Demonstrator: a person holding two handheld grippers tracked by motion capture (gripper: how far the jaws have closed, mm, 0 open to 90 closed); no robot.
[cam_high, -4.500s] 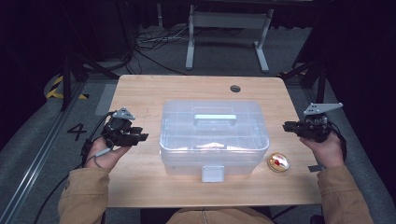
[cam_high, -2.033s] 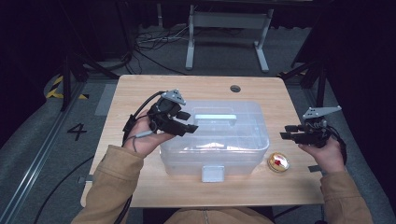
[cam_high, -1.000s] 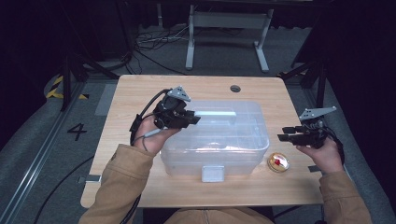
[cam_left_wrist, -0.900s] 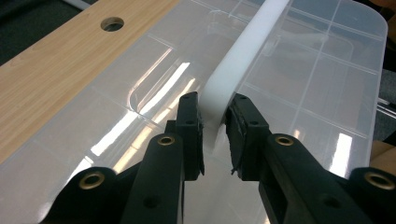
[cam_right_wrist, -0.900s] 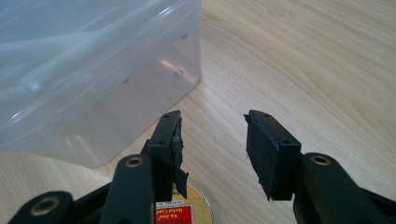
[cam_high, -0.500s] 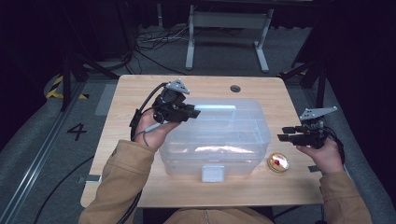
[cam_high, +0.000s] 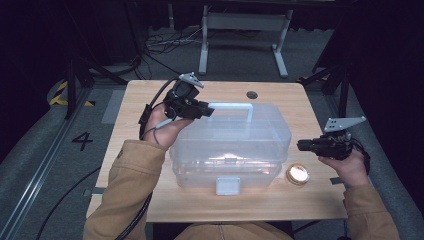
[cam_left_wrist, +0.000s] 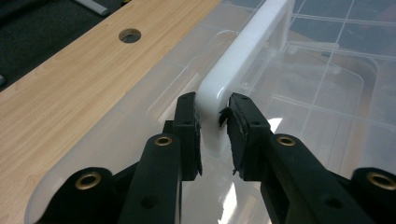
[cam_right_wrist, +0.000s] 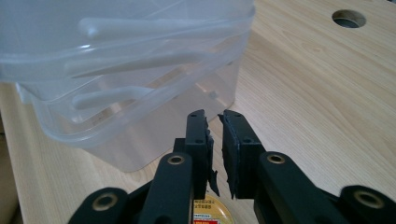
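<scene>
A clear plastic storage box (cam_high: 230, 150) stands mid-table, its lid carrying a white handle (cam_high: 235, 106). My left gripper (cam_high: 205, 111) is shut on the handle's left end; in the left gripper view both pads press the handle's corner (cam_left_wrist: 212, 100). The lid looks raised a little off the base. My right gripper (cam_high: 302, 145) hovers just right of the box, apart from it. Its jaws have just been closing, with a narrow slit and nothing between them (cam_right_wrist: 214, 119). A small round tin (cam_high: 297, 174) lies below it on the table.
A white latch (cam_high: 227, 186) sits on the box's front wall. The wooden table (cam_high: 150, 100) has a cable hole (cam_high: 252, 94) behind the box. Dark floor, cables and a metal stand lie beyond the far edge.
My left gripper has risen and shifted toward the far side with the handle, and the lid has come up with it. The right hand has stayed where it was.
</scene>
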